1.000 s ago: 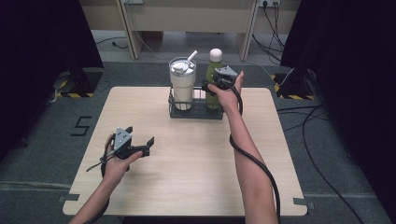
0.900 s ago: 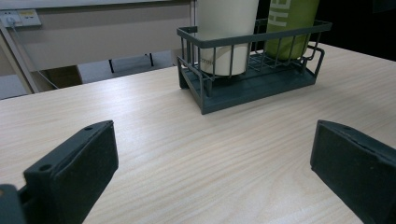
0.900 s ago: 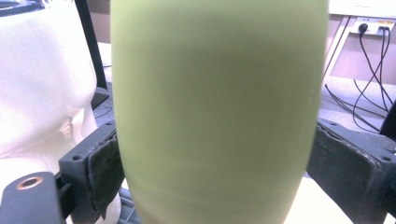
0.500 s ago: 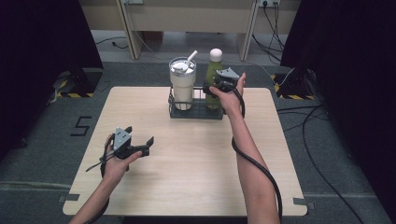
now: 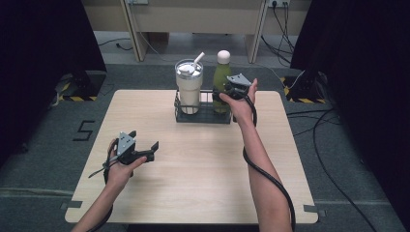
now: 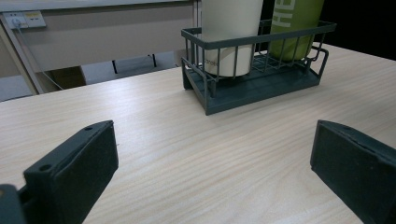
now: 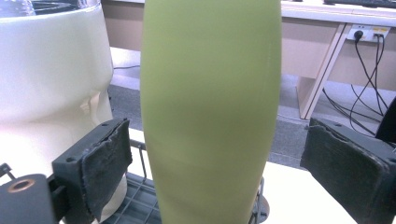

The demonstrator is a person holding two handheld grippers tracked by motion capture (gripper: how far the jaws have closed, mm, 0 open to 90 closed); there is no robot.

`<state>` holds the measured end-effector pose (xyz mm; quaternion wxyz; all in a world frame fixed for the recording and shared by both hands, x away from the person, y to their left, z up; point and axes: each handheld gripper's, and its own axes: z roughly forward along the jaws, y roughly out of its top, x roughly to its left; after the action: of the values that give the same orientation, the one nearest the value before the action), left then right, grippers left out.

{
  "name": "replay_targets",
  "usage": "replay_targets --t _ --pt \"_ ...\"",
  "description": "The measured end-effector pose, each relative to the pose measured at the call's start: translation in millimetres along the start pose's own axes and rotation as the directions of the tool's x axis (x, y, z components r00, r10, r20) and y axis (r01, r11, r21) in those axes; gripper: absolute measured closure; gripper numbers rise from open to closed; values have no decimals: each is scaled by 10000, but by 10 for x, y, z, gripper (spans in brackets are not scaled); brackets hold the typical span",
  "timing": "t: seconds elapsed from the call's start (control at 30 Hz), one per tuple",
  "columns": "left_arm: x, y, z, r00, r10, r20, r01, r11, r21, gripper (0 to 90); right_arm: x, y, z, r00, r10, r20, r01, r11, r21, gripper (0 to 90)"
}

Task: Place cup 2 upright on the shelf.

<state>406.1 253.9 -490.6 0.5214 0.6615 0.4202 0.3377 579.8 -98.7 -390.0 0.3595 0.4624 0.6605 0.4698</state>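
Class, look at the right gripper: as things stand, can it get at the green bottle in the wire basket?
Probably yes. The right gripper is open beside the green bottle, with one jaw on each side and nothing between. The cream tumbler stands close by, and the basket walls look low.

On the table (image 5: 203, 174) we see a white tumbler (image 5: 189, 89) with a straw (image 5: 197, 59), upright in the rack's left half. Beyond the table we see desks (image 5: 193, 19), a floor cable (image 5: 333, 145) and striped tape (image 5: 70, 98).
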Motion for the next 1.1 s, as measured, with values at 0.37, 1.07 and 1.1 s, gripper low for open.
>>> replay_targets --t 0.37,1.07,1.1 --pt "9 2 0 10000 1 -55 -1 10000 -11 1 -39 -74 -169 10000 59 5 -59 9999 -91 85" --pt "17 4 -3 9999 4 -111 -5 10000 -19 0 -89 -195 -515 9998 -139 145 144 9995 -293 89" --pt "18 4 -3 9999 8 -118 -8 10000 -17 0 -88 -199 -530 9998 -170 144 174 9995 -281 89"
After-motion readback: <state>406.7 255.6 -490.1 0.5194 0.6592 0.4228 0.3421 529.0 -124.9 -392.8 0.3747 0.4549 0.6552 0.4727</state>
